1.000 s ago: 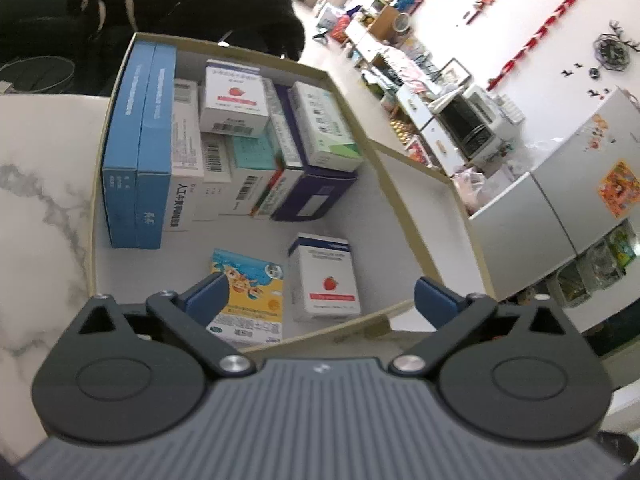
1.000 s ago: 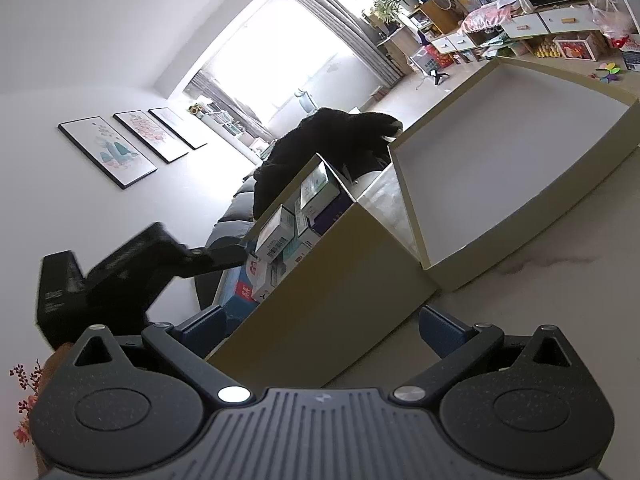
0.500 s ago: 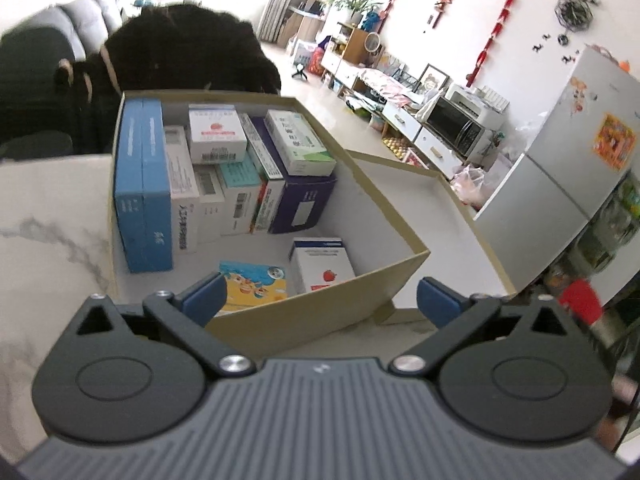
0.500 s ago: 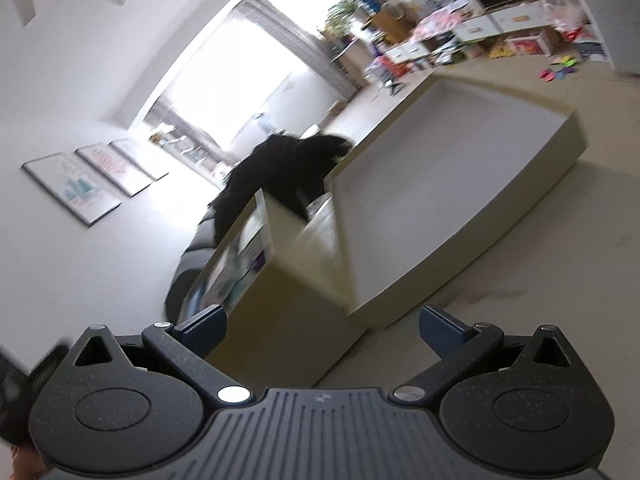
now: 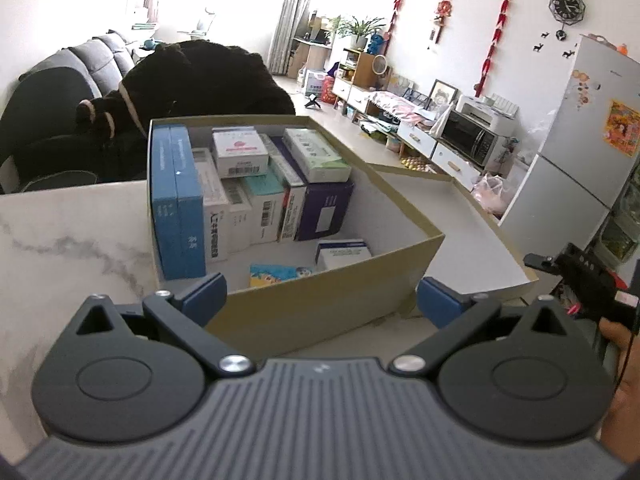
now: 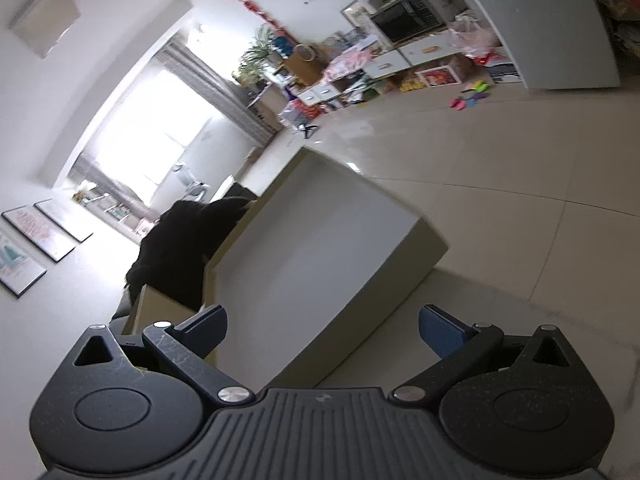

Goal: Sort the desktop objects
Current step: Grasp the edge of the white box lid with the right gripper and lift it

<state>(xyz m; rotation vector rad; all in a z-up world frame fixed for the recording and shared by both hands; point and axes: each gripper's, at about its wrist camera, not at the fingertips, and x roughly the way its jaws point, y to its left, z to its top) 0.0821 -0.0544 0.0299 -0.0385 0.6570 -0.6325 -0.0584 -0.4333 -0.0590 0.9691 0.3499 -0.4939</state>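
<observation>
Tan cardboard box with white interior, two blue cartons, grey-veined white marble table

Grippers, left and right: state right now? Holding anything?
Left gripper: open, nothing between its fingers, poised in front of the cardboard box.
Right gripper: open, holding nothing.

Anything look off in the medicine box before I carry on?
Mostly tidy. Two small boxes, a white one and a colourful one, lie loose on the cardboard box floor instead of standing in the back row.
</observation>
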